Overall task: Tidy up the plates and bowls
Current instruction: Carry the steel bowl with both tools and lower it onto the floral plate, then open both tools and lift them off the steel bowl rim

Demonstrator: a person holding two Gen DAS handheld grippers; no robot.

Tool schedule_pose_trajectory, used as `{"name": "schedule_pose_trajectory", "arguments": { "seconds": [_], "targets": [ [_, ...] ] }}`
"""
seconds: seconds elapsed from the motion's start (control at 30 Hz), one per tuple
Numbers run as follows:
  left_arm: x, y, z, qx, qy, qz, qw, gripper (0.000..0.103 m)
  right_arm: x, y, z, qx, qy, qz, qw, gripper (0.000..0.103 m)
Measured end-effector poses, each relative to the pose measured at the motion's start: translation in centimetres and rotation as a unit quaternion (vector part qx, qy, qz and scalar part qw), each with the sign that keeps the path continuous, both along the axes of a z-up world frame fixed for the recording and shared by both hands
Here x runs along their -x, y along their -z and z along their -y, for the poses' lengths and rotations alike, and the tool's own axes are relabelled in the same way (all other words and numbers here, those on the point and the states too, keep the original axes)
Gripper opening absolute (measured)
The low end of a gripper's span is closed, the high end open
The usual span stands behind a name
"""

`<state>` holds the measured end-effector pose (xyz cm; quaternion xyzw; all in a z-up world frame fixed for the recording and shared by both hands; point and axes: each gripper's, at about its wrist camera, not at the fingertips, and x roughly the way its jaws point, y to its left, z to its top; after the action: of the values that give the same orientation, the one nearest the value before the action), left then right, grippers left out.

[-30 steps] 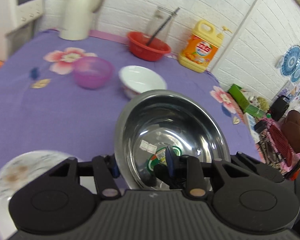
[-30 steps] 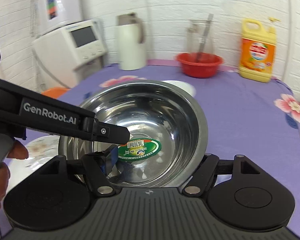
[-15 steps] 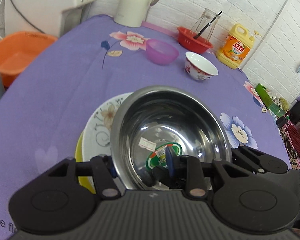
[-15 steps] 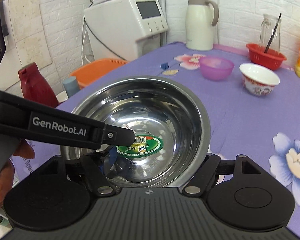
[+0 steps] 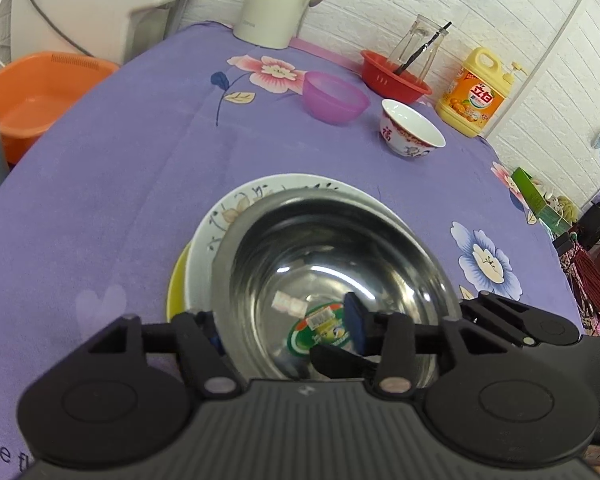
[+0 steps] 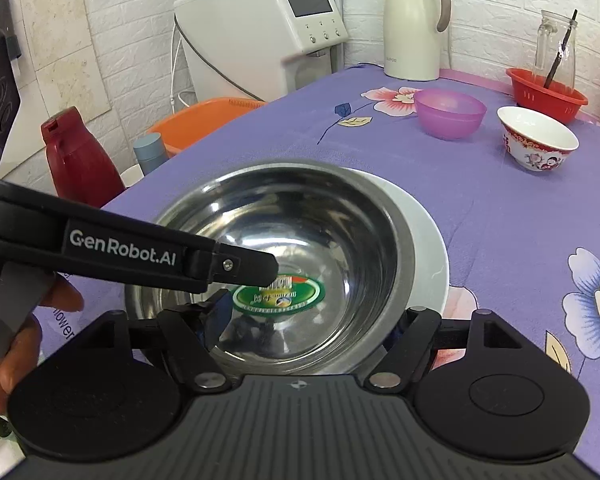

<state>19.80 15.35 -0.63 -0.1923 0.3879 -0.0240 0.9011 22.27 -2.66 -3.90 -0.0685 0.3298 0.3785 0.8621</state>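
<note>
While both tongs (image 5: 286, 330) straddle its rim, steel bowl (image 5: 332, 264) sits mouth-up.

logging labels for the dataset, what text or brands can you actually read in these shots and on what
"GenRobot.AI": white print on the left gripper, seen from the right wrist.
"SUPOR": small, faint, low on the white thermos jug; not certain.
Two large Chinese characters: label of the yellow detergent bottle.
One red Chinese character: side of the white patterned bowl.
"the fl", "er.": cut-off print on the purple tablecloth.
Green sticker and barcode in the steel bowl: too blurred.
Dispenser brand line: too small.
</note>
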Motion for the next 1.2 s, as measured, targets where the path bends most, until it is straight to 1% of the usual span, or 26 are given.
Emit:
{"name": "schedule_pose_trajectory", "arguments": {
  "seconds": [0.03,0.07,0.1,0.17,0.27,0.33,0.43,0.7,0.97,1.1,1.2],
  "targets": [
    [0.2,-0.1,0.0,0.002,0.000,0.006,1.0000,0.070,0.0,0.0,0.1,-0.006,0.001,-0.002,1.000,0.103],
    [0.4,-0.3,0.0,-0.005,-0.006,0.013,0.9999,0.075,-0.1,-0.2,0.3,-0.011,0.004,-0.001,1.000,0.103],
    [0.6,-0.7,0.1,-0.016,-0.011,0.023,0.9996,0.077,0.1,-0.3,0.5,-0.015,0.009,0.008,1.000,0.103],
    [1.1,-1.5,0.0,-0.033,-0.010,0.042,0.9985,0.077,0.4,-0.8,1.1,-0.024,0.025,0.032,0.999,0.103],
    [1.8,-2.9,-0.8,-0.033,-0.020,0.070,0.9968,0.077,0.7,-1.7,2.7,-0.048,0.051,0.053,0.996,0.103],
    [2.2,-3.7,-1.0,-0.038,-0.026,0.085,0.9953,0.077,0.6,-2.0,3.9,-0.063,0.069,0.057,0.994,0.103],
    [2.0,-4.5,-1.0,-0.043,-0.029,0.097,0.9939,0.077,0.1,-2.1,5.7,-0.078,0.090,0.052,0.991,0.103],
    [0.1,-4.3,0.6,-0.048,-0.010,0.085,0.9952,0.077,-2.1,-0.6,10.4,-0.103,0.150,0.005,0.983,0.103],
    [-3.2,-4.0,3.5,-0.055,0.013,0.075,0.9956,0.077,-3.8,1.4,14.5,-0.107,0.202,-0.022,0.973,0.103],
    [-4.7,-4.1,4.8,-0.059,0.025,0.072,0.9953,0.077,-4.6,2.2,15.8,-0.110,0.215,-0.036,0.970,0.103],
    [-5.0,-4.3,4.7,-0.063,0.021,0.076,0.9949,0.077,-4.9,2.3,16.2,-0.119,0.218,-0.045,0.968,0.103]
  ]
}}
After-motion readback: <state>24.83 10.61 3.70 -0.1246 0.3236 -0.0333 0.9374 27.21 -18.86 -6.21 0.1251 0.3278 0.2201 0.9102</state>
